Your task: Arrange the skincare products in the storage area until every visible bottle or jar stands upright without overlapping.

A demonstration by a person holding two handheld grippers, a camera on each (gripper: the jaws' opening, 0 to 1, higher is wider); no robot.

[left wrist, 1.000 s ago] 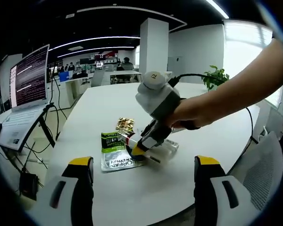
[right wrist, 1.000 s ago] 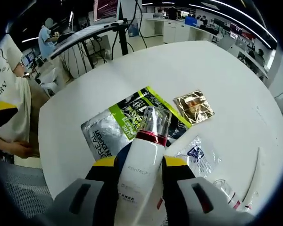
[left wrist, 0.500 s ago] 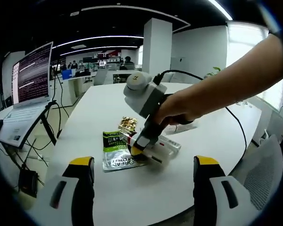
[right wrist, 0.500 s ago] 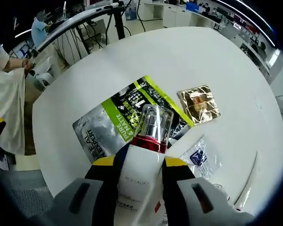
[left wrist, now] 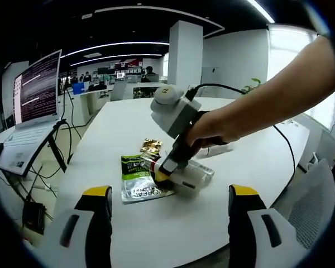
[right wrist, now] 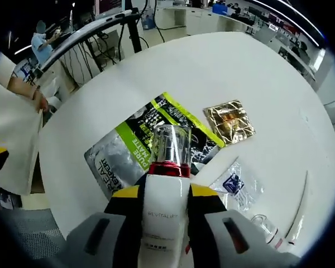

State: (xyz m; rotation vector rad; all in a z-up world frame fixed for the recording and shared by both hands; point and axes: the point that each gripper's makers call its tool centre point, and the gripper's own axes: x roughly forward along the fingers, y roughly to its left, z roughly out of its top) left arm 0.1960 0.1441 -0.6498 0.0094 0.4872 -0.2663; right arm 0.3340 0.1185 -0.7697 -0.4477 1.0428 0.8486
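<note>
The right claw (right wrist: 163, 196) is clamped on the white bottle (right wrist: 163, 215), whose long axis runs forward along the jaws, cap (right wrist: 170, 144) leading over the green sachet (right wrist: 135, 146). It must be tipped upright before release. The left claw (left wrist: 166, 196) gapes wide, holding nothing, well back near the surface (left wrist: 123, 120) edge.

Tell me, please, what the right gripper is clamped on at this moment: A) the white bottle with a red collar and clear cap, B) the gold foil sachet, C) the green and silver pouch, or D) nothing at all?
A: in the right gripper view the right gripper has its jaws closed on either side of the white bottle, whose clear cap points toward the green and silver pouch lying on the table.
</note>
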